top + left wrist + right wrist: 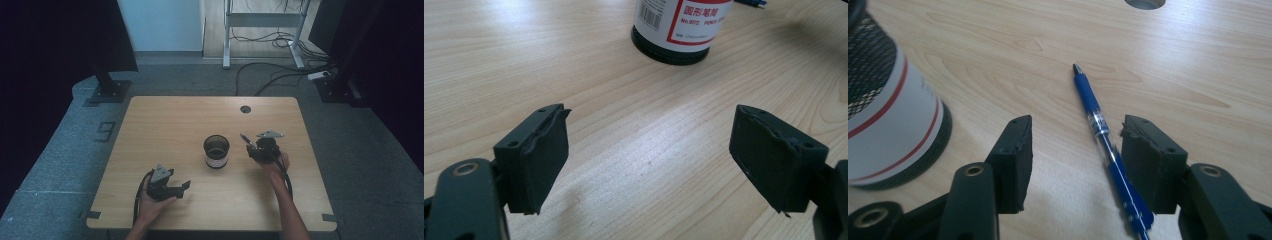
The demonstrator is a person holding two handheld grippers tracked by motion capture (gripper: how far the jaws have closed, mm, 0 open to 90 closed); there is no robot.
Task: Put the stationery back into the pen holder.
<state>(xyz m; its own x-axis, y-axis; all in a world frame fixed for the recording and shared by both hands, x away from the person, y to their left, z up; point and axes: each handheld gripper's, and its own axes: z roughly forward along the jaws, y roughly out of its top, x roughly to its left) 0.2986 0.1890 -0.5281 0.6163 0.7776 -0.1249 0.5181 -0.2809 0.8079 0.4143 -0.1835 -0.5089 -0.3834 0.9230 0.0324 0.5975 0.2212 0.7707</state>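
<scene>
1. Right gripper view: the right gripper [1073,160] has its jaws parted by a moderate gap and holds nothing. A blue pen [1100,135] lies flat on the tabletop [1198,75] between the jaws, nearer the jaw on the right of the view and just beside it. Whether pen and jaw touch cannot be told.
2. The pen tip points away from the gripper. The barrel runs back under the gripper body at the bottom edge of the view.
3. To the left of the same view stands a mesh pen holder [883,100], upright, with a white label carrying red stripes and a black base. It stands near the left jaw and apart from it.
4. A round cable hole [1145,3] in the tabletop lies beyond the pen, at the top edge of the view.
5. Left gripper view: the left gripper [649,155] has its jaws spread wide and holds nothing. Bare wood lies between the jaws.
6. The pen holder [676,27] stands ahead of the left gripper, well apart from it. Its label shows a barcode and red print.
7. High view: the left gripper [180,189] rests in the left hand [150,202] near the front edge of the tabletop [165,120]. The right gripper [250,145], held by the right hand [275,165], sits just right of the pen holder [216,151], which stands near the centre. The pen [247,139] shows at the right gripper's front.
</scene>
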